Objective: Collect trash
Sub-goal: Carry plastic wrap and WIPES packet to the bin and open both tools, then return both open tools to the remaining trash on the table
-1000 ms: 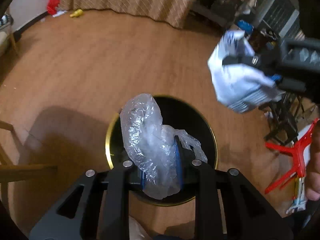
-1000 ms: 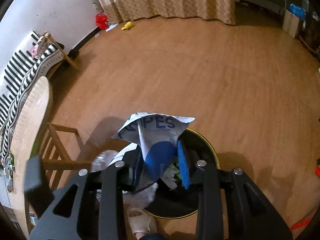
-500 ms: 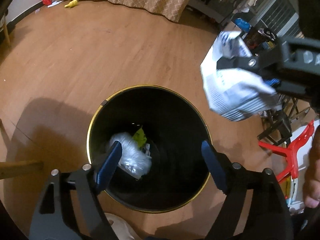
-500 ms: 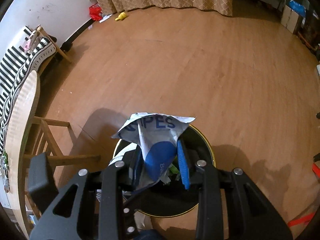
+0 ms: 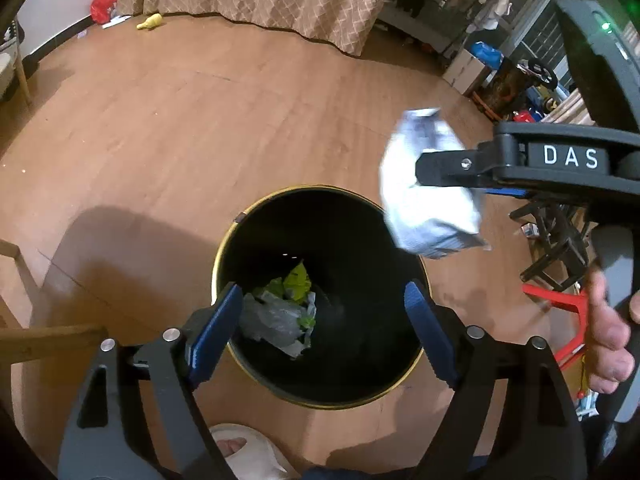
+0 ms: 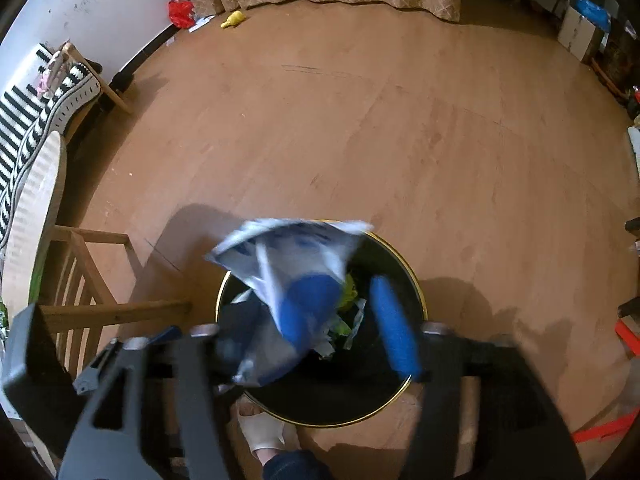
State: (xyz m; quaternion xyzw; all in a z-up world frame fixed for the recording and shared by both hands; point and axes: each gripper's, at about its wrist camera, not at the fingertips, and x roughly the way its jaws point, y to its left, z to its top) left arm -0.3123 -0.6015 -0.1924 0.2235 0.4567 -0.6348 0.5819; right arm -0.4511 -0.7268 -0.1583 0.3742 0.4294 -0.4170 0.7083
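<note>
- Left gripper (image 5: 324,328), black with blue pads, is spread wide and grasps nothing; its jaws have just been opening, and between them lies only the mouth of the round black bin with a gold rim (image 5: 256,364) directly below.
- Crumpled clear plastic bag (image 5: 272,322) lies at the bottom of the bin, just inside the left gripper's left pad, touching yellow-green scraps (image 5: 296,280) beside it.
- Right gripper (image 6: 324,320) is released too: its jaws have just been opening, and its right blue pad stands clear of the white and blue crumpled wipes packet (image 6: 296,272).
- The packet is blurred, between the right gripper's jaws and over the bin's rim; whether the left pad touches it I cannot tell.
- From the left wrist view, the packet (image 5: 428,204) hangs at the right gripper's tip (image 5: 420,172), above the bin's far right edge.
- A person's hand (image 5: 608,332) holds the right gripper's handle.
- A foot in a pale slipper (image 5: 244,452) stands on the wooden floor (image 5: 200,120) just behind the bin.
</note>
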